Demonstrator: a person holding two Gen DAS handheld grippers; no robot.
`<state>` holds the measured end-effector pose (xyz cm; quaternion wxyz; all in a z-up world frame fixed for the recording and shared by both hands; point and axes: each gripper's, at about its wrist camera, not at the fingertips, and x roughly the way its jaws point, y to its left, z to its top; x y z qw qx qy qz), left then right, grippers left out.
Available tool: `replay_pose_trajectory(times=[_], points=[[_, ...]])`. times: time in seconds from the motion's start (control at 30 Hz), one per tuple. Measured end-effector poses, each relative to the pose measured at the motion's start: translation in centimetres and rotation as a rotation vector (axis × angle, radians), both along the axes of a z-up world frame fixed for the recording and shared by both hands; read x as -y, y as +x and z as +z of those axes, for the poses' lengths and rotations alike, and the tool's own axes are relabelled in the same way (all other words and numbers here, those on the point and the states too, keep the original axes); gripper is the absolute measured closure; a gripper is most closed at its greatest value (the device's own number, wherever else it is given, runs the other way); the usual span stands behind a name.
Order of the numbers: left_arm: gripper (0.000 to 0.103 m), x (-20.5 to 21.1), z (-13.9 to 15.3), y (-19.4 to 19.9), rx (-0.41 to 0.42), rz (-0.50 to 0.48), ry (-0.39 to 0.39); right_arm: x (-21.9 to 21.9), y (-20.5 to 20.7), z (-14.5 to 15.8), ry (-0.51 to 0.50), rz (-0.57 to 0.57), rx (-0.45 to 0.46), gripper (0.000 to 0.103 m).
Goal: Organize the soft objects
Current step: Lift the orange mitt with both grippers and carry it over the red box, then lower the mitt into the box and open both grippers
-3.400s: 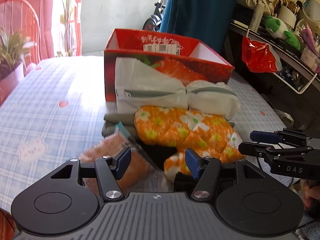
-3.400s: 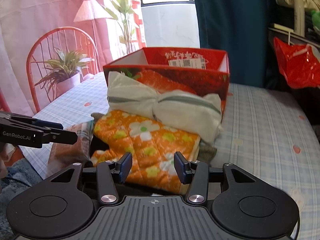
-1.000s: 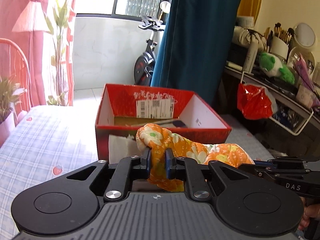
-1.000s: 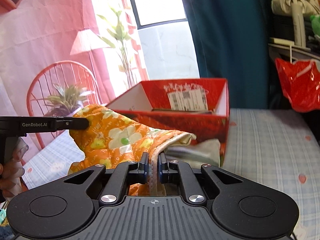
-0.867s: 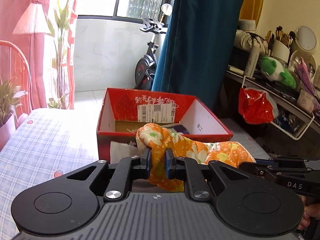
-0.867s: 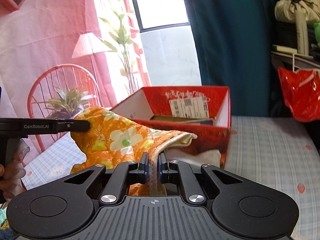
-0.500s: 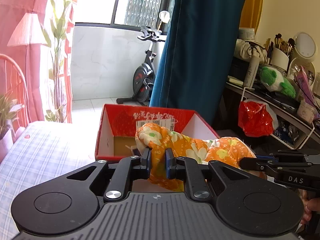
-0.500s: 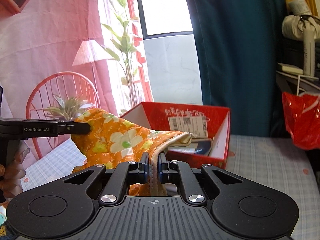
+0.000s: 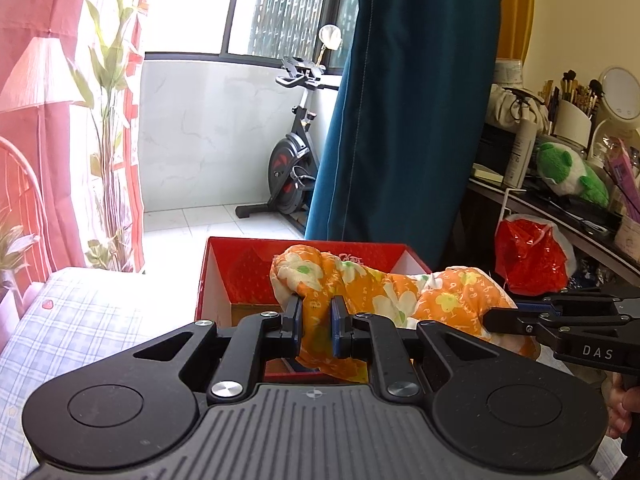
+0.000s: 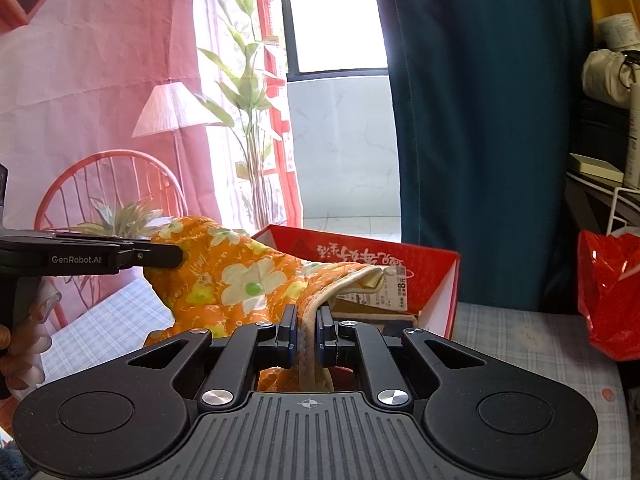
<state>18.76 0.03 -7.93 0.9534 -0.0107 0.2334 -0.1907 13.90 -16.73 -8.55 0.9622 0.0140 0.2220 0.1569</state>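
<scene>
An orange flowered quilted cloth (image 9: 384, 292) hangs in the air between both grippers, above the front of the open red cardboard box (image 9: 224, 276). My left gripper (image 9: 316, 320) is shut on its left end. My right gripper (image 10: 306, 330) is shut on its cream-edged right end; the cloth (image 10: 240, 276) sags between them. In the left wrist view the right gripper (image 9: 560, 320) shows at the right; in the right wrist view the left gripper (image 10: 100, 258) shows at the left. The red box (image 10: 404, 268) lies just ahead. The other soft items are hidden below.
The box stands on a blue checked tablecloth (image 9: 80, 320). A red plastic bag (image 9: 528, 256) hangs from a cluttered shelf at the right. A teal curtain (image 9: 400, 120) and an exercise bike (image 9: 292, 176) are behind. A red wire chair (image 10: 112, 196) with a plant is at the left.
Both grippers shut on the orange cloth, lifted it off the pile and carried it up and forward toward the red box. The pile of other soft items has dropped out of view.
</scene>
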Motion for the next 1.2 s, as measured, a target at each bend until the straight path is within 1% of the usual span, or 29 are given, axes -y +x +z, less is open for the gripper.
replay_pose_trajectory(times=[0.23,0.5,0.67,0.8,0.97,1.1,1.2], points=[[0.088,0.1,-0.5,3.5,-0.031,0.016,-0.009,0.7,3.4,-0.2,0.010,-0.005,-0.016,0.094],[0.088,0.3,-0.4,7.7,-0.017,0.054,-0.019,0.8,8.4,0.1,-0.022,-0.025,-0.002,0.094],[0.088,1.1,-0.5,10.2,-0.018,0.069,0.009,0.4,11.3,-0.4,-0.051,-0.048,-0.013,0.094],[0.088,1.8,-1.5,11.7,-0.053,0.065,0.044,0.0,13.0,-1.7,-0.065,-0.064,-0.053,0.094],[0.088,2.2,-3.8,13.0,-0.137,0.059,0.087,-0.5,14.5,-4.5,-0.058,-0.080,-0.141,0.094],[0.088,2.1,-5.4,13.6,-0.198,0.052,0.105,-0.9,15.1,-6.9,-0.041,-0.100,-0.223,0.094],[0.087,2.1,-5.9,14.0,-0.224,0.045,0.121,-1.2,15.2,-8.0,-0.052,-0.112,-0.256,0.094]])
